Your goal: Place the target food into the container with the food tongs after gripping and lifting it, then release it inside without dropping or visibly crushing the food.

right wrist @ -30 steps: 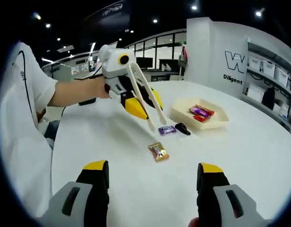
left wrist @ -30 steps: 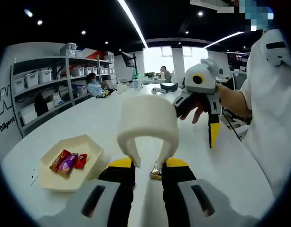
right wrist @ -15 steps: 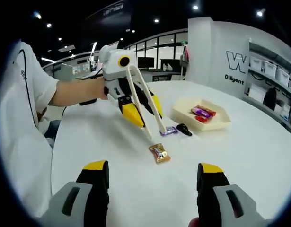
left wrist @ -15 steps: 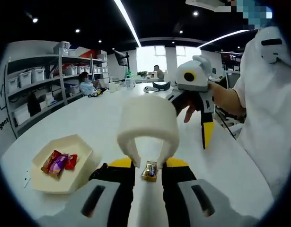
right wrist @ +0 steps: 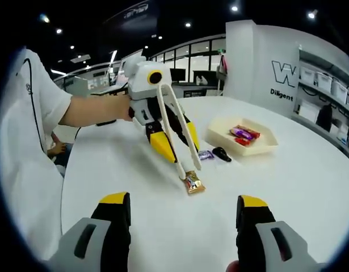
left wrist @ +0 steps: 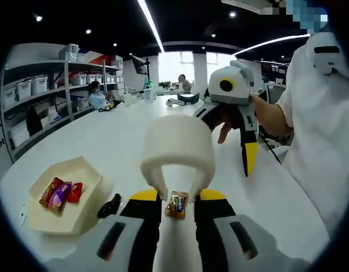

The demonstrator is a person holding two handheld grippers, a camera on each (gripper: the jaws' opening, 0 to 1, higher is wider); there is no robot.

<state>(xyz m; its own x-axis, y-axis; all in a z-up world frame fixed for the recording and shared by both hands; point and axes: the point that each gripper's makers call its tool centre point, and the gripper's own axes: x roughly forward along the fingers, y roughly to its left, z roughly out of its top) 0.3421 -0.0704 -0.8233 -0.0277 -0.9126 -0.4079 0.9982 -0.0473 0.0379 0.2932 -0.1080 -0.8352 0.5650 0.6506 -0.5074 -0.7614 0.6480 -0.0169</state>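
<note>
My left gripper (left wrist: 177,199) is clamping the white food tongs (left wrist: 177,156), and compared with a second ago I've brought the tong tips right down around the gold-wrapped candy (left wrist: 176,204). Back then they were hanging above the table with the candy further off. In the right gripper view the tips (right wrist: 185,173) are sitting at the candy (right wrist: 192,182) on the white table (right wrist: 310,187) (can't tell whether they're actually pinching it yet).

The cream hexagonal tray (left wrist: 78,212) is off to the left of my left gripper, holding a few red and purple wrapped candies (left wrist: 59,192). Just beside it a purple candy (right wrist: 205,154) and a small black thing (right wrist: 222,153) are lying on the table; I can't make out what the black one is.

My right gripper (right wrist: 183,218) is hovering with its jaws spread wide, holding nothing.
</note>
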